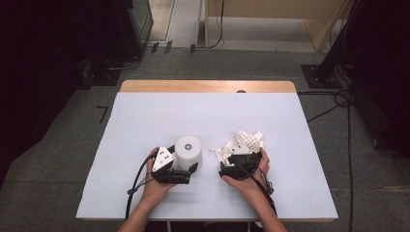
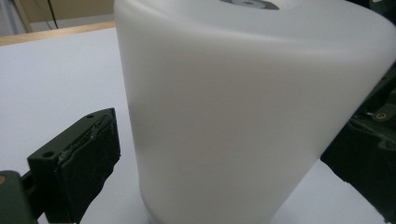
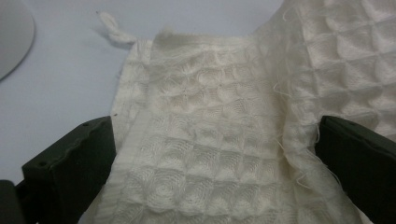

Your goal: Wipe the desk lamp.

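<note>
A white cylinder (image 1: 188, 150) with a round mark on its top stands upright on the table, left of centre. My left gripper (image 1: 183, 164) straddles it from the near side. In the left gripper view the cylinder (image 2: 243, 116) stands between the jaws of the left gripper (image 2: 224, 158), with a thin strip of table between the left pad (image 2: 88, 154) and its wall. A crumpled white waffle-weave cloth (image 1: 249, 140) lies to the right. My right gripper (image 1: 241, 155) sits at its near edge. The cloth (image 3: 210, 140) lies flat between the right gripper's (image 3: 219, 163) wide-open jaws.
The white table top (image 1: 203, 116) has a wooden strip (image 1: 208, 86) along its far edge. Cables (image 1: 338, 101) run over the floor to the right. In the right gripper view the cylinder's edge (image 3: 11, 37) sits at the top left, with a loose thread (image 3: 112, 25) at the cloth's corner.
</note>
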The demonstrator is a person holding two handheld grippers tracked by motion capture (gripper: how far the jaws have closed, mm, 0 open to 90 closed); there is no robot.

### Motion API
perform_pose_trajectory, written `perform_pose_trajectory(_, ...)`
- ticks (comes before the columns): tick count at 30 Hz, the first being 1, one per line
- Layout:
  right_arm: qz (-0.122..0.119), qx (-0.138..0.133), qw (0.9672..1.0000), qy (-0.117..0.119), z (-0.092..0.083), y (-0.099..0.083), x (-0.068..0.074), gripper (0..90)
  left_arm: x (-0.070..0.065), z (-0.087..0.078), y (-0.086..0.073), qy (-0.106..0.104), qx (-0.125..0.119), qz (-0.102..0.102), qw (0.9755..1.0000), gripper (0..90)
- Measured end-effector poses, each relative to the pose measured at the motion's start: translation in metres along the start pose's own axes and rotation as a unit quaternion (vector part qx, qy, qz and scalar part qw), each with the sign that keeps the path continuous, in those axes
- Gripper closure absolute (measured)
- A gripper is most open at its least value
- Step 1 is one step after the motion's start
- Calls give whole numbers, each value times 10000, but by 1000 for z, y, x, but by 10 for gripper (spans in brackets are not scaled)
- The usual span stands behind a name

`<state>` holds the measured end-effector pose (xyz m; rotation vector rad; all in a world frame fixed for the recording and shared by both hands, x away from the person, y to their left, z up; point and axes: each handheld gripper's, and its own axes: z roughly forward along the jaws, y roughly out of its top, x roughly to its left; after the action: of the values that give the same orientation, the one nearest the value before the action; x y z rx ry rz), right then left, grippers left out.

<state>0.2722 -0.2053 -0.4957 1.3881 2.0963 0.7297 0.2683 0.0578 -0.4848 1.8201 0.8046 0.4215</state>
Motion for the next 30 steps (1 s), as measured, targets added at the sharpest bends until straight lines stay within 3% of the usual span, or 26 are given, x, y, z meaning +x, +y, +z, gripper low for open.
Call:
perform_pose_trajectory(3,16,-27,10000,-12,-1,0,-4,93,1,0,0,-9,9,-19,10000,0)
perform_pose_trajectory(5,-22,-74,9999,-73,-3,-1,-9,209,1,0,0,-13,4,-19,10000,0)
perform_pose_trajectory(7,-58,-134,9997,-173,-4,-2,-13,366,0,0,0,-14,6,-23,10000,0)
perform_pose_trajectory(8,-143,-202,9990,-359,-5,-3,-16,496,0,0,0,-16,3,-24,10000,0)
perform_pose_trajectory(9,-143,-202,9990,-359,-5,-3,-16,496,0,0,0,-16,3,-24,10000,0)
perform_pose_trajectory(11,-247,-282,9972,-651,-5,-6,-20,691,0,0,0,-21,-5,-21,10000,0)
perform_pose_trajectory(12,38,-385,9988,-313,-9,-6,-29,788,1,0,0,-29,-15,-20,10000,0)
perform_pose_trajectory(14,389,-522,9979,40,-13,-5,-38,818,0,0,0,-35,-17,-15,10000,0)
perform_pose_trajectory(16,653,-855,9934,403,-23,-3,-45,823,0,2,1,-36,-3,-12,10000,0)
perform_pose_trajectory(17,698,-1042,9910,463,-29,-1,-46,824,0,3,1,-37,8,-8,10000,0)
perform_pose_trajectory(22,456,-1682,9828,608,-54,17,-32,823,-1,13,4,29,287,49,9996,0)
perform_pose_trajectory(25,383,-1735,9814,726,-55,19,-27,822,-4,21,5,194,464,119,9987,0)
perform_pose_trajectory(26,381,-1724,9816,730,-53,19,-26,822,-5,22,5,233,474,183,9984,36)
perform_pose_trajectory(30,546,-1742,9792,879,-51,17,-27,822,-6,21,5,221,471,256,9983,76)
